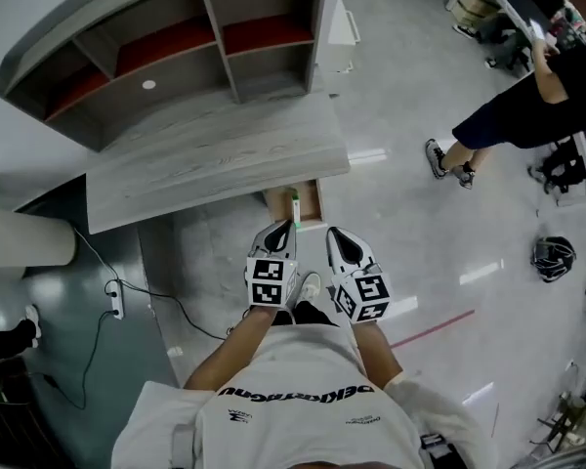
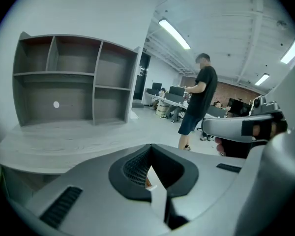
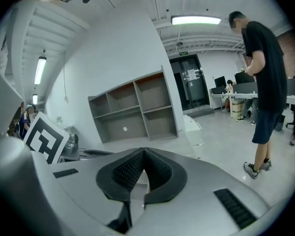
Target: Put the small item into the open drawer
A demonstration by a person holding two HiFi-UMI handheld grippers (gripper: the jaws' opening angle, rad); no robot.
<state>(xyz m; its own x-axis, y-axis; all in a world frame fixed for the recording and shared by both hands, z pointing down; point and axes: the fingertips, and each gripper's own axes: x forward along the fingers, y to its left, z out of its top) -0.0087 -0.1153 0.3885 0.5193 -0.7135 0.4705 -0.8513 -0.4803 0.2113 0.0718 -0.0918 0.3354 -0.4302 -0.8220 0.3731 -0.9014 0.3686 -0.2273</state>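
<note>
Drawer (image 1: 274, 203) apparently open beneath grey desk (image 1: 215, 154), glossy floor (image 1: 420, 252)

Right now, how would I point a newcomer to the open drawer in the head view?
Find the long grey wood-grain desk with the shelf unit on it. Under its near edge, toward the right end, a small drawer is pulled out. It is the only light-brown open box; the shelf compartments are grey and red.

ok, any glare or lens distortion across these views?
Head view: bright glare streaks on the glossy floor. Left gripper view: strong fisheye, dark corners, shelf unit bowed. Right gripper view: same fisheye; ceiling light blown out.
</note>
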